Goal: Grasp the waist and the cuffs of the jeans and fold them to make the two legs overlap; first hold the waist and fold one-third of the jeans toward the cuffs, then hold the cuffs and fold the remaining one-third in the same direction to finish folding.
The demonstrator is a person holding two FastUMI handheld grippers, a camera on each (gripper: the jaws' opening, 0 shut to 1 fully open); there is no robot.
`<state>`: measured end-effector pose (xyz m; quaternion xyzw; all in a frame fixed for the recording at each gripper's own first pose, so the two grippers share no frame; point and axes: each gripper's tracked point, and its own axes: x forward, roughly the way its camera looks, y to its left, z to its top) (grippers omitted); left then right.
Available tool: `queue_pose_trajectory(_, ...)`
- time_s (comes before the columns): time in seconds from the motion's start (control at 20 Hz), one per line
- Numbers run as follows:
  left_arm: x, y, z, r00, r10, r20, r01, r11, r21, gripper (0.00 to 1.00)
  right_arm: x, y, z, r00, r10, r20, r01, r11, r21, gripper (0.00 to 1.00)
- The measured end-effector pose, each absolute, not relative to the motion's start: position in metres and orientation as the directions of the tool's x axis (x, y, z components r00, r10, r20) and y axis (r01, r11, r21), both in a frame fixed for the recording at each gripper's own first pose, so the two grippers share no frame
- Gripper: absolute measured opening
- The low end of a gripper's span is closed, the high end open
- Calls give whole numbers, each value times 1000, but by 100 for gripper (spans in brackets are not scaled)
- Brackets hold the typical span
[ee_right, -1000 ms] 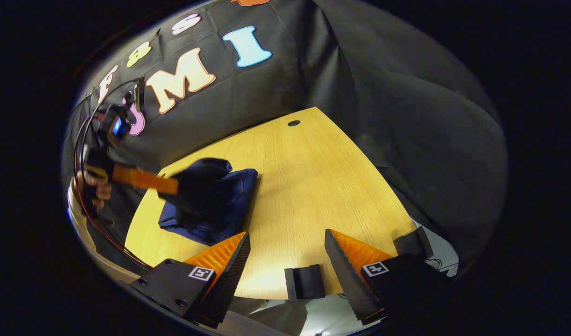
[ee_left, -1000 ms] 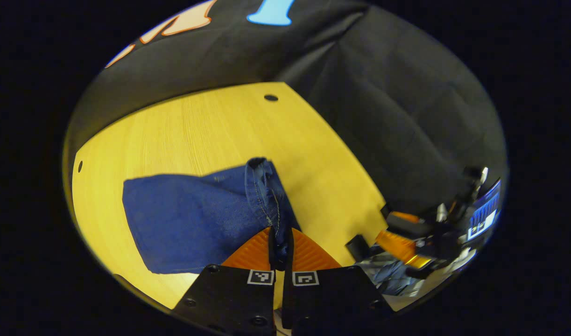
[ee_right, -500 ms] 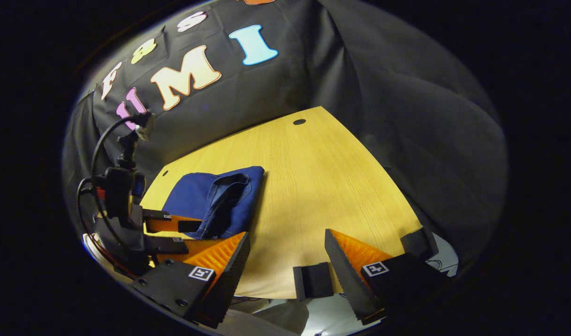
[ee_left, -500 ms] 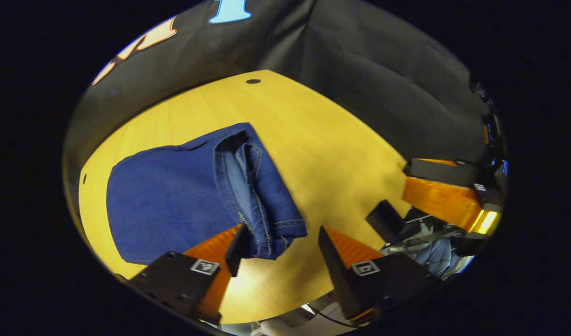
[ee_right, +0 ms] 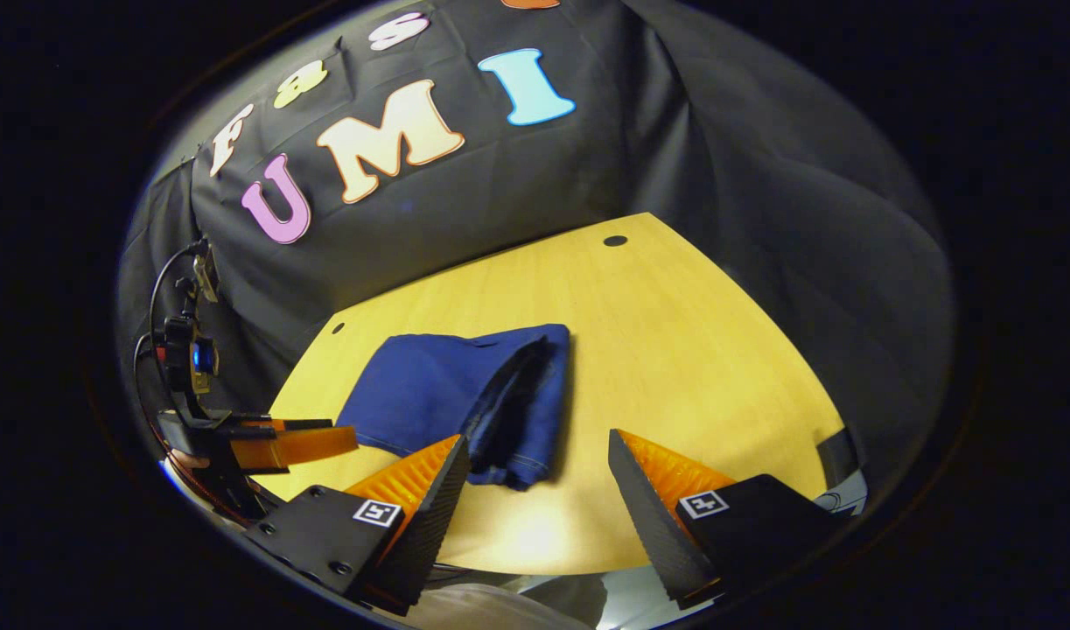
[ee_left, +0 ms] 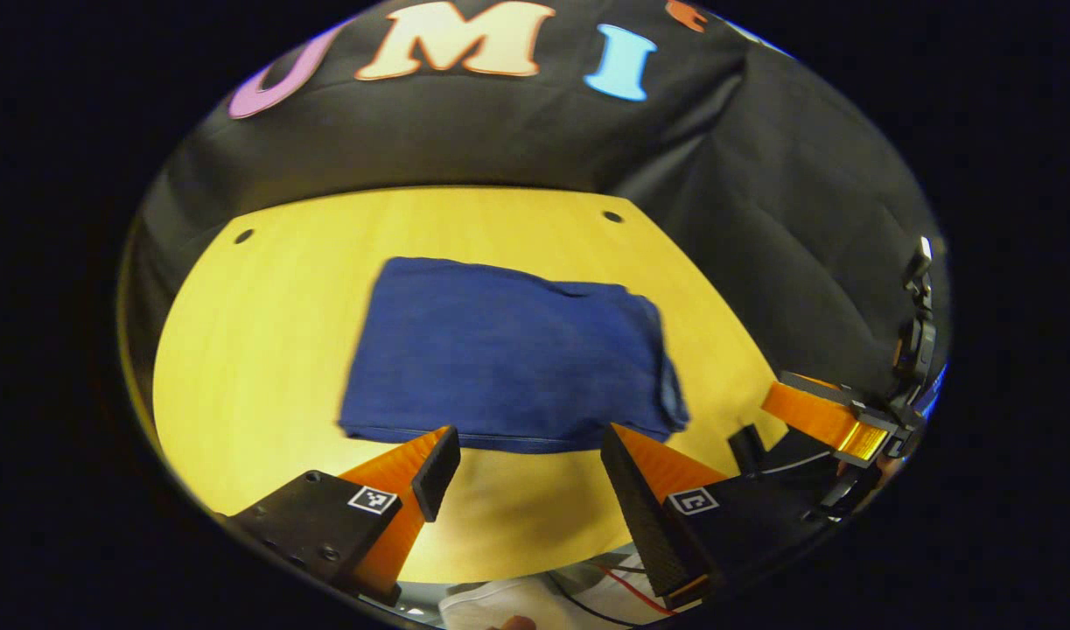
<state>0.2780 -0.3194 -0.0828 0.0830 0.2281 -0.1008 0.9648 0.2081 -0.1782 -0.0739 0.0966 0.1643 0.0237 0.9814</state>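
The jeans (ee_left: 508, 354) lie as a compact dark-blue rectangle mid-desk (ee_left: 263, 350), layered edges bunched at one end; the folding looks finished, with nothing evidently left beyond tidying. The left hand-held gripper (ee_left: 521, 451) hovers wide apart near the front edge, empty; the right hand-held gripper (ee_right: 535, 464) is likewise wide, holding nothing.

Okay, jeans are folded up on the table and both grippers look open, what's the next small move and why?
Probably just draw both back. The jeans lie as a compact folded bundle on the table, the left hand-held gripper and right hand-held gripper are open and hold nothing. At most, press flat the loose end.
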Motion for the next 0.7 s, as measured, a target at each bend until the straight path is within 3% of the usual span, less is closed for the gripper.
queue_pose_trajectory(0.25, 286, -231, -56, 894, -67, -443, 122, 988, 95, 96, 225, -132, -73, 946, 97, -311, -40, 982, 184, 99)
queue_pose_trajectory(0.7, 296, -200, -67, 859, -108, -501, 178, 980, 94, 97, 239, -91, -80, 942, 68, -328, -18, 988, 152, 99)
